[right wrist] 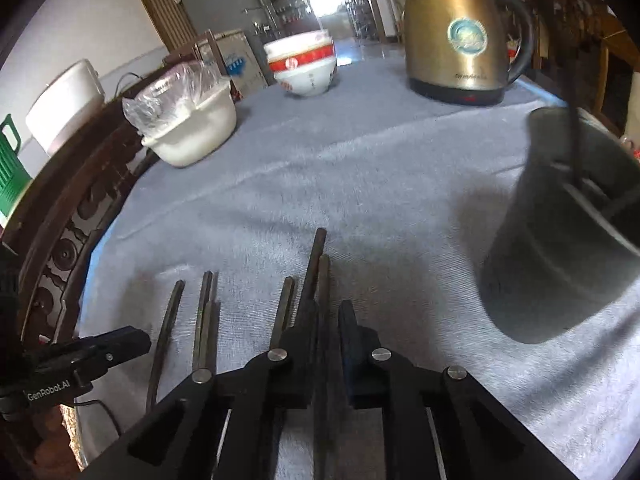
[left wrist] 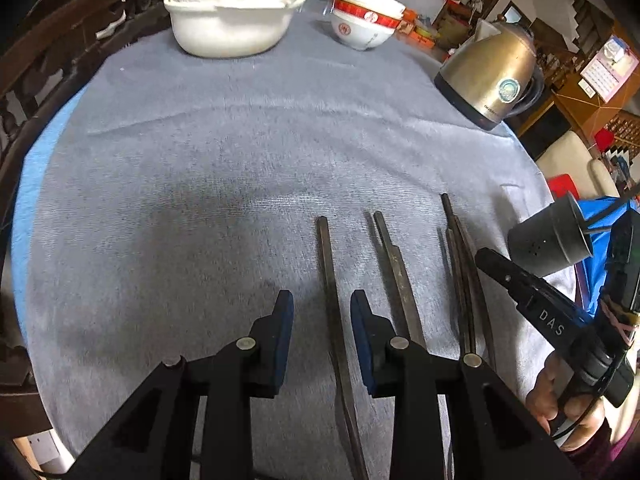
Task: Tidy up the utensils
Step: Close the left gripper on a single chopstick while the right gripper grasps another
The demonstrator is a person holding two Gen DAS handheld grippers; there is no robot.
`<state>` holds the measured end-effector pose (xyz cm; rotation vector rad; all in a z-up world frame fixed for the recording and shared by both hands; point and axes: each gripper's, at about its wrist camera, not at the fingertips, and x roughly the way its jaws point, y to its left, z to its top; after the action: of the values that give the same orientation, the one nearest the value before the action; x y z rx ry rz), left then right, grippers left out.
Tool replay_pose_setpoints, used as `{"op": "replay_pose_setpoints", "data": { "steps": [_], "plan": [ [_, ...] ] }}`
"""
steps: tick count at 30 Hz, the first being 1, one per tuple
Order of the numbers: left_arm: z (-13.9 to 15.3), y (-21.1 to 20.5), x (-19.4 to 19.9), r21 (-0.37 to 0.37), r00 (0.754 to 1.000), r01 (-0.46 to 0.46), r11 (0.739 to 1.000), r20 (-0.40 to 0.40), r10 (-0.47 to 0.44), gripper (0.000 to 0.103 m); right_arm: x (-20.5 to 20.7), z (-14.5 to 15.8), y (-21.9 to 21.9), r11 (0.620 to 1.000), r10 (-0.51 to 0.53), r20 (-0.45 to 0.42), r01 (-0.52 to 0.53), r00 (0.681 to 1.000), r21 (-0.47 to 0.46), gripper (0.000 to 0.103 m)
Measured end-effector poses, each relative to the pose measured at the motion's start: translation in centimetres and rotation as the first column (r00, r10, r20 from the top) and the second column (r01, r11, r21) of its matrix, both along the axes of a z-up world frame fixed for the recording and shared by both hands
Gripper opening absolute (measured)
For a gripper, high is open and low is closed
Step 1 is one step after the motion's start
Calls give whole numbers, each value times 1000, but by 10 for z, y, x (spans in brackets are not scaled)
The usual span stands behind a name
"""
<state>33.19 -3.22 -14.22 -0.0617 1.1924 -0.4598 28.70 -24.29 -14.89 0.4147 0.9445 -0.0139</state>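
Several dark chopsticks lie side by side on the grey cloth [left wrist: 200,160]. My left gripper [left wrist: 321,300] is open low over the cloth. One chopstick [left wrist: 326,248] lies between its blue pads [left wrist: 284,320] without touching either. Another chopstick [left wrist: 390,248] lies just to its right, and a small bunch [left wrist: 456,240] further right. My right gripper [right wrist: 326,312] is shut on two chopsticks [right wrist: 318,256] from that bunch, their ends sticking out ahead of it. A dark utensil holder [right wrist: 560,248] with a few sticks in it stands to the right.
A gold kettle [right wrist: 460,32] stands at the far right of the table. Stacked red-and-white bowls [right wrist: 304,64] and a white basin [right wrist: 192,128] lined with plastic sit at the back. The carved wooden rim [right wrist: 68,240] runs along the left. A hand [left wrist: 560,404] holds the right gripper.
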Motion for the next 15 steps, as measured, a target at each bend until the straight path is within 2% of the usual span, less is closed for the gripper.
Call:
{"op": "replay_pose_setpoints", "data": {
  "steps": [3, 5, 11, 15],
  "plan": [
    [-2, -1, 8, 3, 1000, 2, 1000, -21, -2, 30, 7, -7, 6, 999, 8, -39, -10, 999, -46, 14],
    [-4, -3, 13, 11, 999, 3, 1000, -34, -3, 30, 8, -11, 5, 999, 2, -43, -4, 999, -42, 14],
    [-9, -9, 27, 14, 998, 6, 1000, -67, -5, 30, 21, -9, 10, 992, 17, -92, -28, 996, -121, 11],
    [-9, -12, 32, 31, 997, 10, 999, -82, -8, 30, 33, -9, 9, 990, 13, -121, -30, 993, -141, 10]
  ]
}}
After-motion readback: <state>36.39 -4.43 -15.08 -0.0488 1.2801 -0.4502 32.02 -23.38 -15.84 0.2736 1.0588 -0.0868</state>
